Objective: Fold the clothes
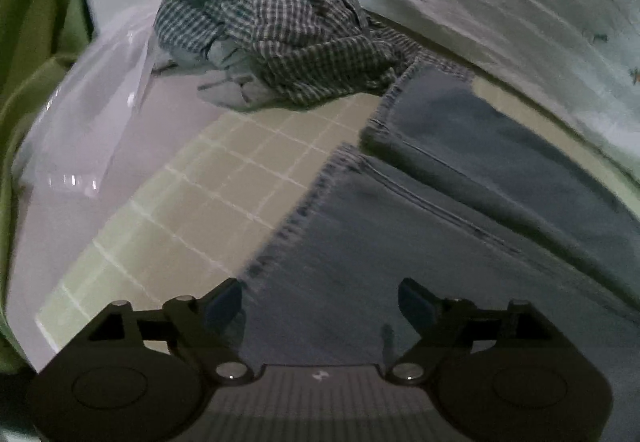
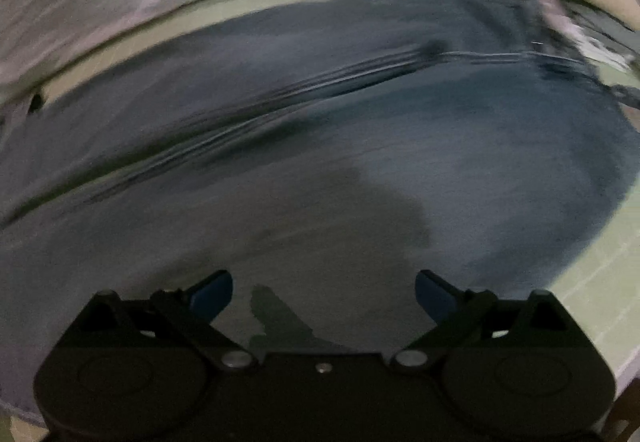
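Now both claws hang empty over the blue denim jeans [image 2: 320,145], which lie spread flat on the pale green gridded mat [image 1: 192,193]. The left gripper [image 1: 320,302] stands wide apart above the frayed hem, the right gripper [image 2: 324,294] likewise over the upper leg. Judging by this, a fold is between grasps; next each must pinch an edge. A crumpled checked shirt [image 1: 280,41] waits beyond.

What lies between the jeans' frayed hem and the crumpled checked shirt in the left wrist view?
Only bare gridded mat separates the jeans from the checked shirt, seen in the left wrist view.
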{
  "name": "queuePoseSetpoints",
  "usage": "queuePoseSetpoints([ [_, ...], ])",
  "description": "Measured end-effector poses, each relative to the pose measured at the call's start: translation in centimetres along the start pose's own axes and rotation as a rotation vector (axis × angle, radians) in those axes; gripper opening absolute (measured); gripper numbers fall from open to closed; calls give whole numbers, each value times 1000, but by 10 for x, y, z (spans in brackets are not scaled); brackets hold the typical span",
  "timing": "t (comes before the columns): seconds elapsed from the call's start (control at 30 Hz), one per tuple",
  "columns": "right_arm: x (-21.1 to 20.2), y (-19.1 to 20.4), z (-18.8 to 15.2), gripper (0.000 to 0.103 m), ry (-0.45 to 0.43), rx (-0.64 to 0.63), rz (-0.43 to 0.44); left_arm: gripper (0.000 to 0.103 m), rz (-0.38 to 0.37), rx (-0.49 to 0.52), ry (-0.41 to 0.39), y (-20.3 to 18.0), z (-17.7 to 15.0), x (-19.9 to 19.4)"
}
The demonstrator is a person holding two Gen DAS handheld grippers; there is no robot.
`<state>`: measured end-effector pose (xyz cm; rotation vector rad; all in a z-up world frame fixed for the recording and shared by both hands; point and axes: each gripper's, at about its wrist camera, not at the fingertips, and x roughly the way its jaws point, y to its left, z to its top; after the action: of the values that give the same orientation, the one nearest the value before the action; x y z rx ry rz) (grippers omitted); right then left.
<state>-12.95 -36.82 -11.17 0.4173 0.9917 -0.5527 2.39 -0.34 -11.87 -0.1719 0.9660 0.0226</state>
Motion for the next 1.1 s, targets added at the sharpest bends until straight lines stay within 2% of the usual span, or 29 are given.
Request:
queuePoseSetpoints([
  [0.1,-8,-52,10,99,-22,109,-25,86,-2,-68,20,-12,-18,-9],
  [0.23,-16,-113,26,98,-56,220,-50,86,5,-75,38,-39,-42,-24],
  [0.43,-16,-152,67,97,-142,160,-86,86,17,-55,36,-86,-57,-32],
  [0.53,-8,-164,99,97,-190,115,-78,86,13,-51,24,-110,-51,-29],
  [0.63,1,-174,136,87,-242,100,-27,87,6,-45,6,-137,-40,-25],
  [0.73,17,-184,175,86,-291,113,25,87,2,-25,-4,-166,-25,-14],
  [0.83,42,-182,216,85,-339,98,-18,87,10,-4,-3,-197,-6,4],
  [0.93,78,-183,261,85,-340,73,-81,87,23,7,14,-224,13,23],
  [1.0,104,-187,289,85,-327,54,-138,87,31,18,28,-240,24,34],
  [1.1,146,-194,316,84,-253,46,-220,87,39,50,49,-259,34,51],
])
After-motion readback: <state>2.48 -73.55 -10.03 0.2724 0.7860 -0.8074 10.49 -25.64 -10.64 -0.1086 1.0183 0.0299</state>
